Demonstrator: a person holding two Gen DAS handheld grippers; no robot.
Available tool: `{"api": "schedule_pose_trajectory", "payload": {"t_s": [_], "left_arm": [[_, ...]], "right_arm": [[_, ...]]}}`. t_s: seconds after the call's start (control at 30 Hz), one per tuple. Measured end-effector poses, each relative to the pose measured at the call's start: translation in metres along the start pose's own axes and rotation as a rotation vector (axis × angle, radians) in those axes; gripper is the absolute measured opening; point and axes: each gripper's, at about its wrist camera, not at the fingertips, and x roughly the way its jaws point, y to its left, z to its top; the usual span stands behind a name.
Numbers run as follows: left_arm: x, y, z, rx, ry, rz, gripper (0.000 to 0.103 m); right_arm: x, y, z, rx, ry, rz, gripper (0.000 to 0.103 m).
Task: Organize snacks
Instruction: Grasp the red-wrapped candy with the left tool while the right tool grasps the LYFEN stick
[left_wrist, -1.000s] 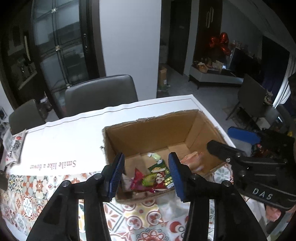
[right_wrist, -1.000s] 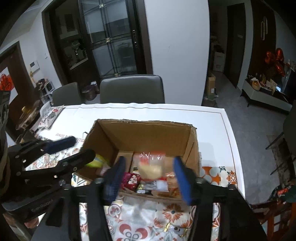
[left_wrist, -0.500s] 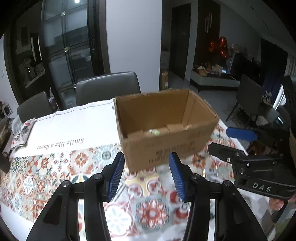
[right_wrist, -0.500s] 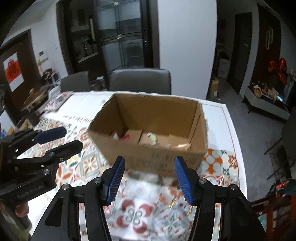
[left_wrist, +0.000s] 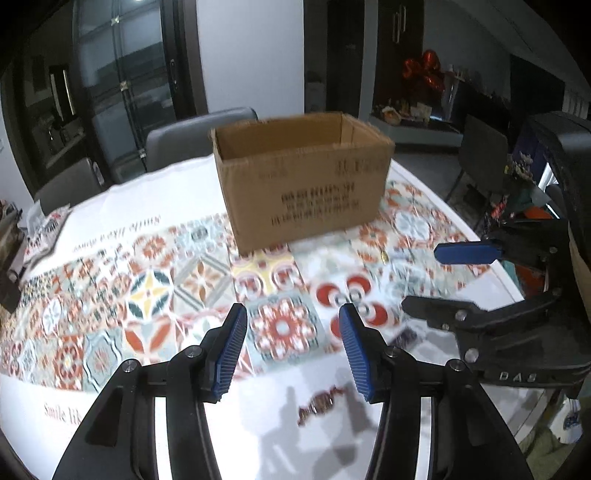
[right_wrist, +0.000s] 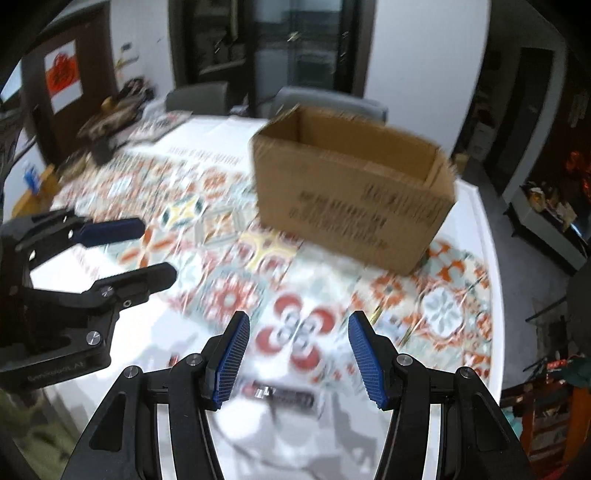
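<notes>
Box (left_wrist: 306, 181) beyond both empty, spread jaws

"Smile" on tablecloth (left_wrist: 122, 229); "DAS" on right tongs (left_wrist: 432, 280)

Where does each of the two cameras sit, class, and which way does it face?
Left wrist view: sits on the left gripper, looking across the tiled tablecloth at the cardboard box; its open blue-padded fingers show below, the right gripper at right.
Right wrist view: sits on the right gripper, facing the same cardboard box from further right; its open fingers show below, the left gripper at left.
Shared: box, tablecloth, grey chairs, each other's gripper.
</notes>
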Motion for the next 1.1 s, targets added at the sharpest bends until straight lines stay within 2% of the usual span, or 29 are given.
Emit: {"api": "schedule_pose_trajectory", "payload": {"t_s": [0.2,0.43,0.7,0.93,1.1], "left_arm": [[0.016,-0.01,-0.032,-0.013,0.1,-0.031,0.051],[0.032,-0.018,-0.06,0.012,0.171,-0.022,0.051],[0.058,-0.018,-0.074,0.027,0.256,-0.05,0.051],[0.076,-0.016,-0.077,0.022,0.299,-0.062,0.051],[0.086,-0.014,-0.076,0.008,0.313,-0.068,0.051]], "right_arm": [[0.018,0.015,-0.027,-0.061,0.098,0.014,0.057],[0.049,0.029,-0.053,-0.177,0.229,0.0,0.057],[0.072,0.036,-0.057,-0.262,0.274,-0.001,0.057],[0.089,0.037,-0.053,-0.283,0.291,0.007,0.057],[0.097,0.033,-0.048,-0.252,0.284,0.018,0.057]]}}
